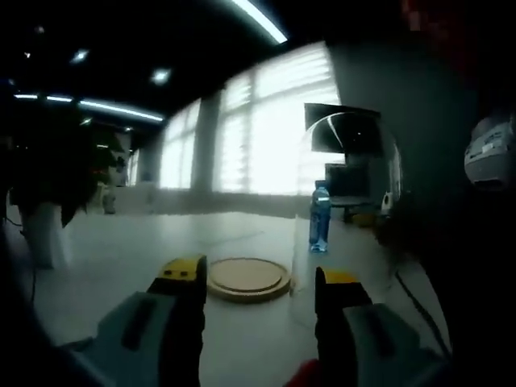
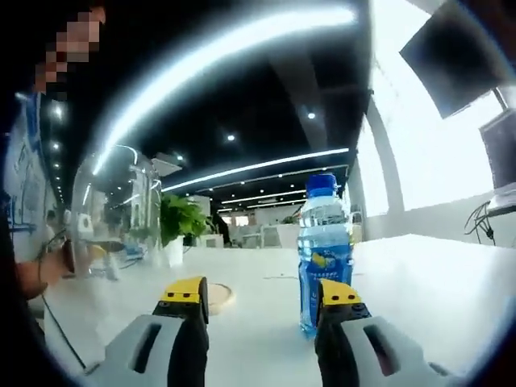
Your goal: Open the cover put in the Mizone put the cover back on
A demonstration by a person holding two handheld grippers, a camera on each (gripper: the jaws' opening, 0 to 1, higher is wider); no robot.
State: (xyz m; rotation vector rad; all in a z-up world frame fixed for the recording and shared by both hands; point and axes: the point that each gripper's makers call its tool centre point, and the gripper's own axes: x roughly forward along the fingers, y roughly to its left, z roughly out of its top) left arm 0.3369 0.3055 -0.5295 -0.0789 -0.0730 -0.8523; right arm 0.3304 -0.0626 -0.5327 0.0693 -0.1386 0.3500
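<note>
The Mizone, a clear plastic bottle with a blue cap and a blue label (image 2: 324, 254), stands upright on the white table (image 2: 435, 290). In the right gripper view it is close, just ahead of the right jaw. In the left gripper view it is well apart, on the far side of the table (image 1: 319, 219).

I judge that the bottle is filled and so rather heavy. Its thin wall is smooth and a little soft, so it can slip or dent. The best place to take it is the middle of the body, on the label, with moderate force.

The cover is a clear glass dome (image 2: 113, 214), tall and rounded. It seems to be lifted, beside a person's hand, though I cannot tell exactly how it is held. Glass is stiff, slippery and fragile, so it wants slow handling.

The round, flat wooden base (image 1: 248, 277) lies on the table just beyond the left gripper (image 1: 258, 286).

The left gripper is released, its yellow-tipped jaws wide with nothing between. The right gripper (image 2: 262, 298) is also spread and holds nothing.
</note>
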